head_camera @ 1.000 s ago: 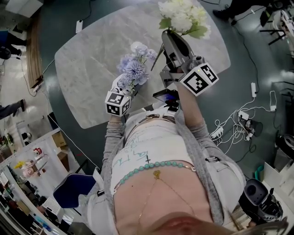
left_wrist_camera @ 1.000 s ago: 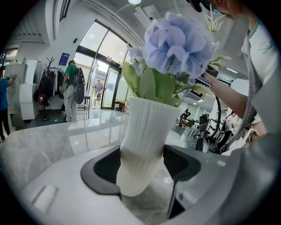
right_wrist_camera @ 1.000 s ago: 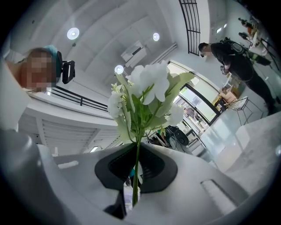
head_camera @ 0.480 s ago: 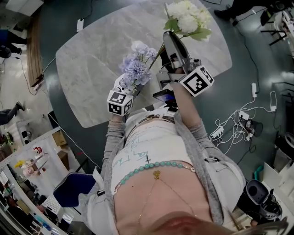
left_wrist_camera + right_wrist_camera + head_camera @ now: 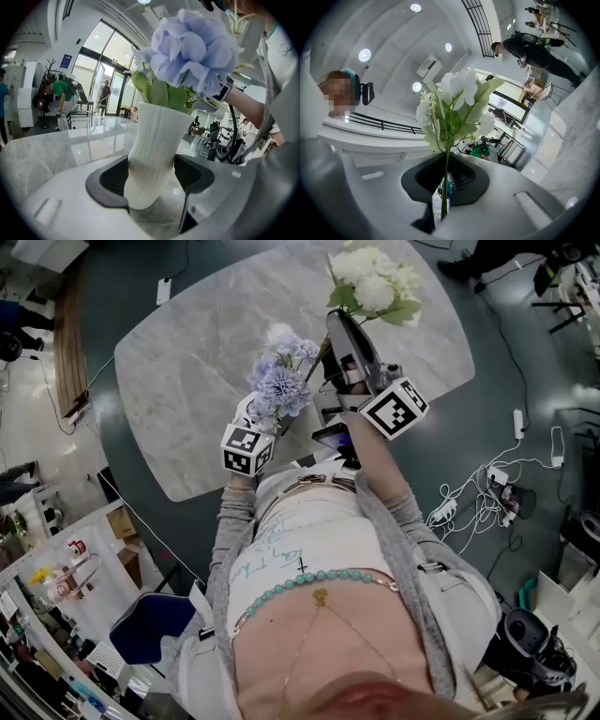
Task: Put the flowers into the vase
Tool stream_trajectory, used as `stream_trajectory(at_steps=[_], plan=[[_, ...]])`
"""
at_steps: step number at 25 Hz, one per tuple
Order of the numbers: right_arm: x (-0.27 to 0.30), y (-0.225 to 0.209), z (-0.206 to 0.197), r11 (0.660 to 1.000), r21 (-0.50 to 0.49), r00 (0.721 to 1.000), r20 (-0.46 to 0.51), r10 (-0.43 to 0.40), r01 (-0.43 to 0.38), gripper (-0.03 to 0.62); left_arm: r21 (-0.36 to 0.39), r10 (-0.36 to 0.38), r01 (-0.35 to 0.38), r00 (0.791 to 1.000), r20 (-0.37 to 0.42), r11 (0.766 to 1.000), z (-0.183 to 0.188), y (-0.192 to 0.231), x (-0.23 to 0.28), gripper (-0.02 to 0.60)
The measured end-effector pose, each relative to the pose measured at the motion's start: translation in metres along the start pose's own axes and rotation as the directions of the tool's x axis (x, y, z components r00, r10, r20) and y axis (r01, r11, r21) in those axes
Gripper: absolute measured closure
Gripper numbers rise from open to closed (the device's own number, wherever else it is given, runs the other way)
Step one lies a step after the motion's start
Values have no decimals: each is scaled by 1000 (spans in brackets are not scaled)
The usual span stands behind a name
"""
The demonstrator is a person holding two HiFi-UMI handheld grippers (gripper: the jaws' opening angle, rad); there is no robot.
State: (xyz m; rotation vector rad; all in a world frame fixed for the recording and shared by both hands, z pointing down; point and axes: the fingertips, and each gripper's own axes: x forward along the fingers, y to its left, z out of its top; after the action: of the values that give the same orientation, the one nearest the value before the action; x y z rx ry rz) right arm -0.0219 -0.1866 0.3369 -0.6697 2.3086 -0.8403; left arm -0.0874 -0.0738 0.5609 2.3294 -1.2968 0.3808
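Observation:
A white ribbed vase [image 5: 152, 150] stands on the grey marble table [image 5: 187, 352] with lavender-blue hydrangea blooms [image 5: 197, 51] in it. My left gripper [image 5: 150, 174] is shut on the vase's lower body, a pad pressing each side. In the head view the blue blooms [image 5: 279, 382] cover most of the vase, just ahead of the left gripper [image 5: 255, 423]. My right gripper [image 5: 337, 322] points upward, to the right of the blue blooms. It is shut on the thin green stem [image 5: 446, 173] of a white flower bunch [image 5: 457, 93], whose head [image 5: 373, 282] rises above the jaws.
The table's near edge runs just in front of the person's body. A dark phone-like device [image 5: 337, 437] lies by that edge. Cables and a power strip [image 5: 487, 493] lie on the floor at the right, a blue chair [image 5: 150, 629] at the lower left.
My right gripper has rolled and shifted a little left and down with the white bunch, closer to the blue blooms. The left gripper and vase have stayed put.

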Motion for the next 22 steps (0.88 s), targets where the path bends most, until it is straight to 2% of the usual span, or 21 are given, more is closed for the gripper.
stream_trajectory(at_steps=[13,22], plan=[[-8,0,-16,999,-51,998,59,7,-4,557,2,-23,23,1000,-11,1000,-4,3,-1,272],[-16,14,-31,966,-251,998,-42,48,-57,557,8,-28,28,1000,-10,1000,1,-2,2,272]])
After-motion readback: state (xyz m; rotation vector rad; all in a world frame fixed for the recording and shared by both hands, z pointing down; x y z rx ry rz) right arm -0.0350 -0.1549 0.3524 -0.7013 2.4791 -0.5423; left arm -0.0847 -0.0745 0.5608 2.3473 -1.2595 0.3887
